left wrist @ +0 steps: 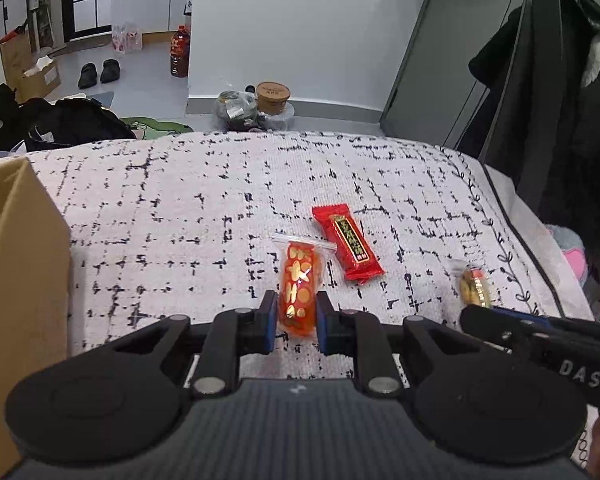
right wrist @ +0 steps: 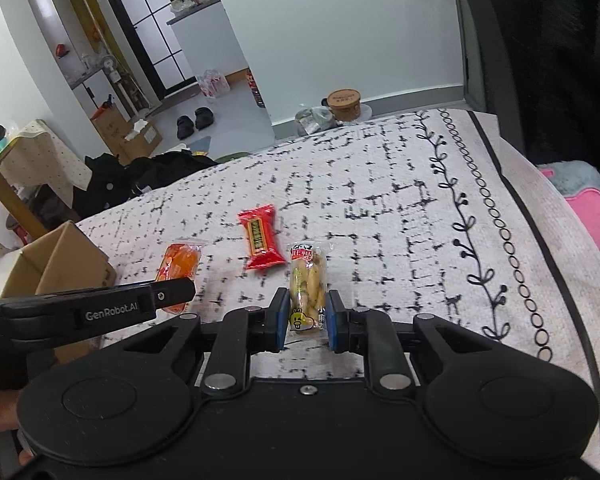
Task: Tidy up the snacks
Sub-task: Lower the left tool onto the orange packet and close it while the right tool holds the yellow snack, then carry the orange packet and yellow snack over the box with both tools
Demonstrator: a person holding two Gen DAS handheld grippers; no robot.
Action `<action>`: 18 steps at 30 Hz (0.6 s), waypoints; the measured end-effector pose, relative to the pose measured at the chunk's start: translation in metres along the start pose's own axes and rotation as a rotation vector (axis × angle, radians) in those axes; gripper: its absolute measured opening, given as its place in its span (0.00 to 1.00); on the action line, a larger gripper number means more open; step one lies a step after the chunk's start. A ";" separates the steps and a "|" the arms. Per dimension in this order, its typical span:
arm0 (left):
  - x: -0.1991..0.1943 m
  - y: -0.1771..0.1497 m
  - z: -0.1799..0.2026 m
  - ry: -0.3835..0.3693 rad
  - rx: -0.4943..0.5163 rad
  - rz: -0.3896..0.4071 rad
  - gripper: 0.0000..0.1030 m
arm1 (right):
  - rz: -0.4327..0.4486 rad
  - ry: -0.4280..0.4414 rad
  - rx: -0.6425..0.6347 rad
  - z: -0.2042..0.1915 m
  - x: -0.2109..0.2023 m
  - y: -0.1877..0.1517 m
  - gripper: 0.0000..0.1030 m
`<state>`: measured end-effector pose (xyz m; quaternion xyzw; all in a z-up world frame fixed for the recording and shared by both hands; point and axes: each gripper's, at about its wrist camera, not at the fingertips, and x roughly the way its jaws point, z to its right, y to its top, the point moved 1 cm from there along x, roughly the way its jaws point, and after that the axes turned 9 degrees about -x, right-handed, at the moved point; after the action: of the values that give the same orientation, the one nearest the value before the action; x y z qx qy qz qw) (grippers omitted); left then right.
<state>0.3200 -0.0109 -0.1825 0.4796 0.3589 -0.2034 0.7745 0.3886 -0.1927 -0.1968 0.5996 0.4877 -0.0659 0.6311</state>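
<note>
While both grippers hold a snack, a brown cardboard box (left wrist: 20, 264) stands open at the left edge of the counter (left wrist: 228, 200), which has a white cloth with black marks on it. What is inside the box cannot be seen well. There are three snack packs in all. The left gripper (left wrist: 297, 312) is closed tight on the orange pack (left wrist: 300, 280), with its blue pads pressing both sides of the pack's near end. The right gripper (right wrist: 307, 318) is closed tight on the yellow pack (right wrist: 308, 280), a clear bag with pale sticks in it and a little cartoon face at the near end. The red pack (left wrist: 347, 244) lies flat on the cloth with nothing touching it, between the other two packs and a little farther away. The orange pack is nearest the box, and the yellow pack is farthest from it. There is one box and two grippers.
</note>
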 end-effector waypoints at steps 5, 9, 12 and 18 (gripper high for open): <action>-0.018 0.006 -0.004 -0.008 -0.012 0.023 0.18 | 0.024 0.023 -0.008 -0.014 -0.002 0.007 0.19; -0.033 0.013 -0.008 -0.014 -0.024 0.045 0.18 | 0.050 0.041 -0.018 -0.025 -0.005 0.016 0.19; -0.043 0.018 -0.012 -0.015 -0.035 0.061 0.18 | 0.070 0.054 -0.026 -0.033 -0.008 0.023 0.19; -0.066 0.028 -0.025 -0.012 -0.063 0.098 0.18 | 0.108 0.089 -0.046 -0.052 -0.014 0.033 0.19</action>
<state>0.2860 0.0225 -0.1234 0.4707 0.3367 -0.1567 0.8003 0.3754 -0.1480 -0.1543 0.6127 0.4834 0.0061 0.6252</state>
